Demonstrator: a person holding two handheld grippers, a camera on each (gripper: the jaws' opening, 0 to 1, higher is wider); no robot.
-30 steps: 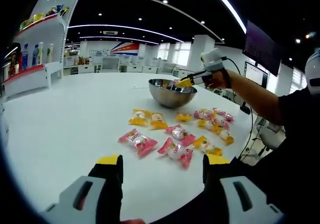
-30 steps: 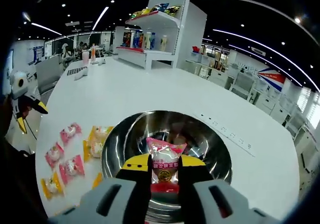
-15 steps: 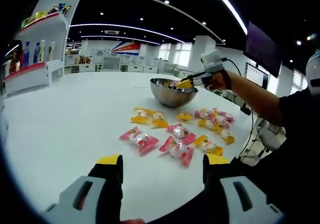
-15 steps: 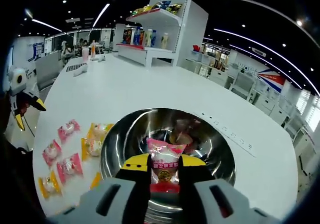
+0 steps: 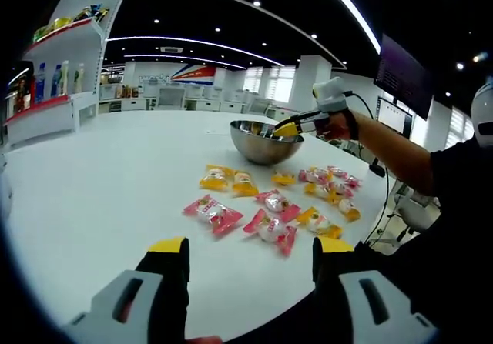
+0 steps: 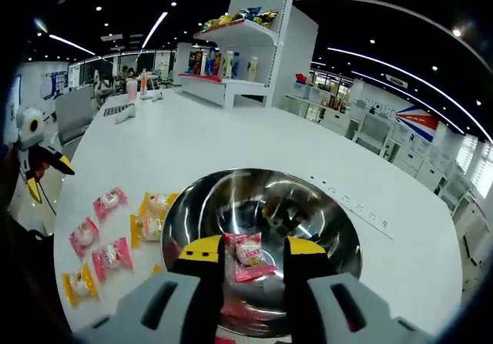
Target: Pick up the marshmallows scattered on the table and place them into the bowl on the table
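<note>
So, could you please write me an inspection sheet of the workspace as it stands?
Surface: white round table, bare towards the shelves.
Job's things: steel bowl with a pink marshmallow packet inside; pink and yellow packets scattered beside the bowl.
Clutter: nothing seen.
Grippers: right hand-held gripper open over the bowl, packet between its jaws; left hand-held gripper open and empty above the table edge.
Cables: one trailing from the right gripper.
Surroundings: shelves with bottles, desks, ceiling lights.

Showroom — stocked display shelves point(image 6: 231, 59), desks
</note>
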